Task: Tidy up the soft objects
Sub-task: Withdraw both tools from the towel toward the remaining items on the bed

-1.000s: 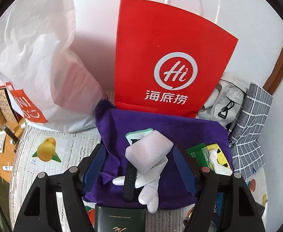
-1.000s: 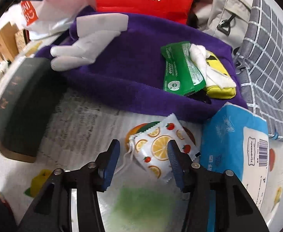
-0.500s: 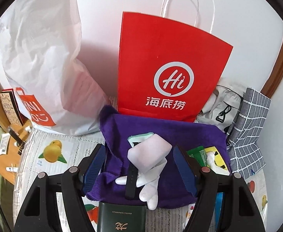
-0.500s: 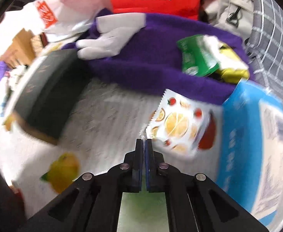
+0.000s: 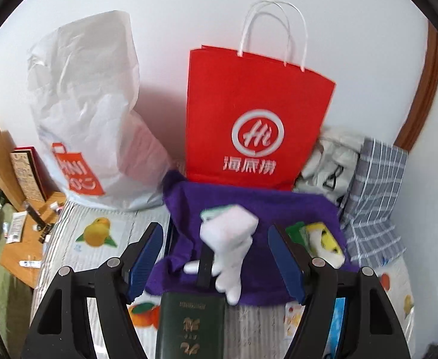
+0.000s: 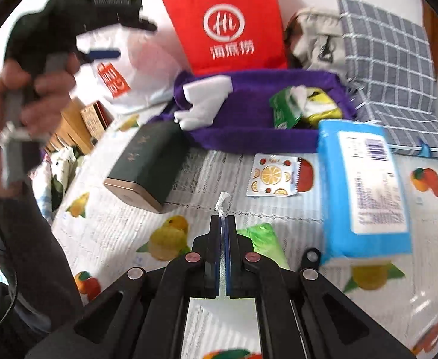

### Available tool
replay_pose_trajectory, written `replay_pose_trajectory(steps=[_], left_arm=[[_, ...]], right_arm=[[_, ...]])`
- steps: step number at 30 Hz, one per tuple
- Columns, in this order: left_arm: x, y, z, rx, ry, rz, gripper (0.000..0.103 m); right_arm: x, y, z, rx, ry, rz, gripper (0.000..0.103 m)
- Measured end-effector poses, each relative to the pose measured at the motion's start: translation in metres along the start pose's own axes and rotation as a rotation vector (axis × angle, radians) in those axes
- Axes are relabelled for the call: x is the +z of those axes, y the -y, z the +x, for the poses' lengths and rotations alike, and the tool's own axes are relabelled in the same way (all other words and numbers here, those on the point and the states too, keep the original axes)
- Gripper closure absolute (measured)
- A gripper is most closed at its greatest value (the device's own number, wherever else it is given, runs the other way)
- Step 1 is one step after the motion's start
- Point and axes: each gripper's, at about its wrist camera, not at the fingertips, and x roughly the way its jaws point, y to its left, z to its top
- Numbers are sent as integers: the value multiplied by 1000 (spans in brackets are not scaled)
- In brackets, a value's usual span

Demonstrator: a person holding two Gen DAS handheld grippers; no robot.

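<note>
A purple towel (image 5: 266, 209) lies in front of a red paper bag (image 5: 254, 119). A white glove (image 5: 230, 239) and a black strap lie on it. My left gripper (image 5: 216, 257) is open and empty, held above the towel's near edge. My right gripper (image 6: 223, 218) is shut on a white knotted string (image 6: 222, 200), lifted above the fruit-print cloth (image 6: 129, 227). What hangs below the string is hidden; a pale green thing (image 6: 263, 239) shows beside the fingers. The towel (image 6: 248, 137), glove (image 6: 204, 101) and an orange-print packet (image 6: 274, 176) lie ahead.
A dark green box (image 6: 147, 161) lies left of the towel's front. A blue tissue pack (image 6: 365, 185) lies at right. A green packet (image 6: 284, 110) and yellow pouch (image 6: 320, 104) rest on the towel. A white plastic bag (image 5: 90, 119), grey checked cloth (image 6: 392, 68) and beige bag (image 6: 314, 39) stand behind.
My right gripper shut on the string beside the orange-print packet, then pulled back and rose with it. My left gripper drew back and up from the towel, still open.
</note>
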Motion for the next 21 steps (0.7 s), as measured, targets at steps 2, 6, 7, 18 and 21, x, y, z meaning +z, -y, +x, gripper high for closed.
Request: replay_pose_trajectory(steps=[2, 6, 7, 18, 21], left_arm=[[-16, 6, -2, -8, -22, 34, 32], [-51, 19, 2, -52, -94, 73, 32], [-60, 24, 3, -71, -112, 85, 32], [-124, 86, 8, -125, -212, 209, 32], [-131, 96, 16, -112, -227, 227, 32]], right_arm=[[-1, 3, -10, 3, 14, 19, 101], [-12, 15, -30, -34, 47, 45, 101], [-14, 18, -35, -55, 59, 48, 101], [-39, 96, -32, -165, 57, 208, 96], [-46, 111, -21, -176, 49, 209, 91]])
